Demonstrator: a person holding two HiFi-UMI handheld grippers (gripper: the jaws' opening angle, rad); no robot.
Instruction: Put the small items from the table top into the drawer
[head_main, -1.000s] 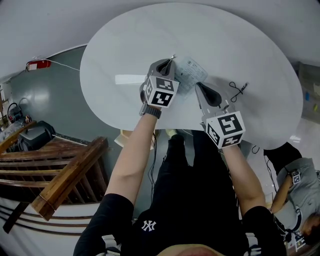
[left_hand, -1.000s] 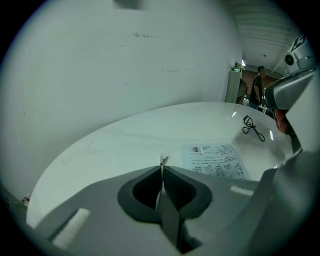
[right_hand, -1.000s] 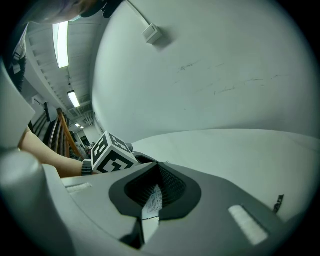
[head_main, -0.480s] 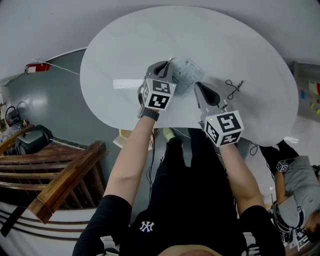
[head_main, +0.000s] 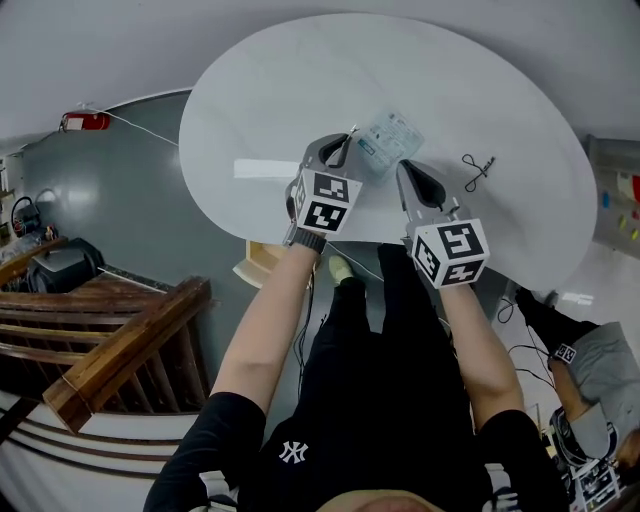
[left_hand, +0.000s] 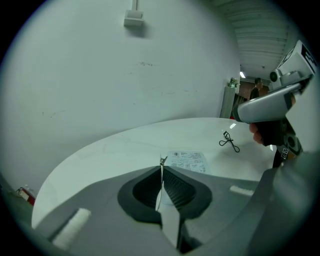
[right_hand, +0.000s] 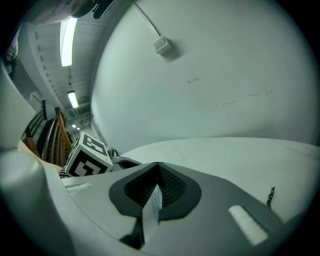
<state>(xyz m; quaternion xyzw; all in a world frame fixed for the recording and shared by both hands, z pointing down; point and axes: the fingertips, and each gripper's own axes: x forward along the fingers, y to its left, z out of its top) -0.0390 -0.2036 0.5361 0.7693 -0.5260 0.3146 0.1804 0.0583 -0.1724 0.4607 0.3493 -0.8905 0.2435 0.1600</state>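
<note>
White and round, the counter (head_main: 300, 90) fills the far half of the head view, with a labelled clear packet (head_main: 388, 140) lying flat near its near edge. Just left of the packet, the left tool (head_main: 343, 148) is pressed together on what looks like a small metal piece (left_hand: 163, 160) sticking out at its tips. Just right of the packet, the right tool (head_main: 403, 170) is also pressed together, with nothing in it. A black wire loop (head_main: 477, 168) lies further right of the packet and a white strip (head_main: 265, 168) well to its left. No drawer is clearly in view. The piece is thin and held only at the tips, so it could slip out or twist free on the way down. The flat, slick packet may slide instead of lifting.
</note>
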